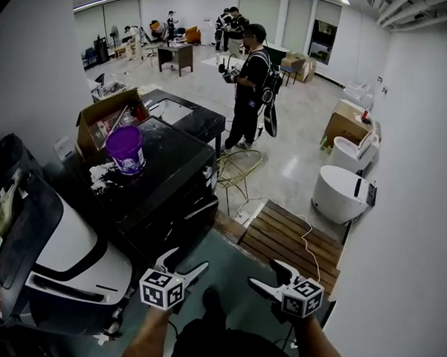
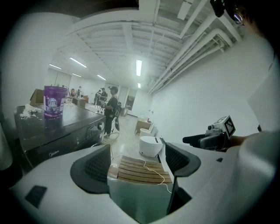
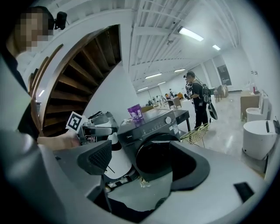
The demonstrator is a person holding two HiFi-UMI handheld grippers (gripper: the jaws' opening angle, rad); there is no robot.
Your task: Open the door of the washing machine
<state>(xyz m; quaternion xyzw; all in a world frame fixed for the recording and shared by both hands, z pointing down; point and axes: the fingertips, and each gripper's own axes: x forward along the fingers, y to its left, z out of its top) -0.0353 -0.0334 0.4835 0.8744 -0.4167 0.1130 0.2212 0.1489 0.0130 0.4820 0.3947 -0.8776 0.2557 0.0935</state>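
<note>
The black front-loading washing machine (image 1: 165, 187) stands left of centre, with its round dark door (image 1: 196, 221) facing me; the door looks flat against the front. In the right gripper view the machine (image 3: 157, 124) and its door (image 3: 151, 159) lie straight ahead, a short way off. My left gripper (image 1: 188, 259) hovers in front of the door, open and empty. My right gripper (image 1: 264, 274) is beside it to the right, open with nothing in it. The left gripper view looks past the machine (image 2: 61, 131) along the floor, with the open left gripper (image 2: 138, 164) in front.
A purple bucket (image 1: 126, 149) and white crumbs sit on the machine's top. A white appliance (image 1: 67, 249) stands close at the left, a cardboard box (image 1: 105, 119) behind. A wooden pallet (image 1: 287, 238) with a cable lies ahead on the right, and a person (image 1: 249, 87) stands farther off.
</note>
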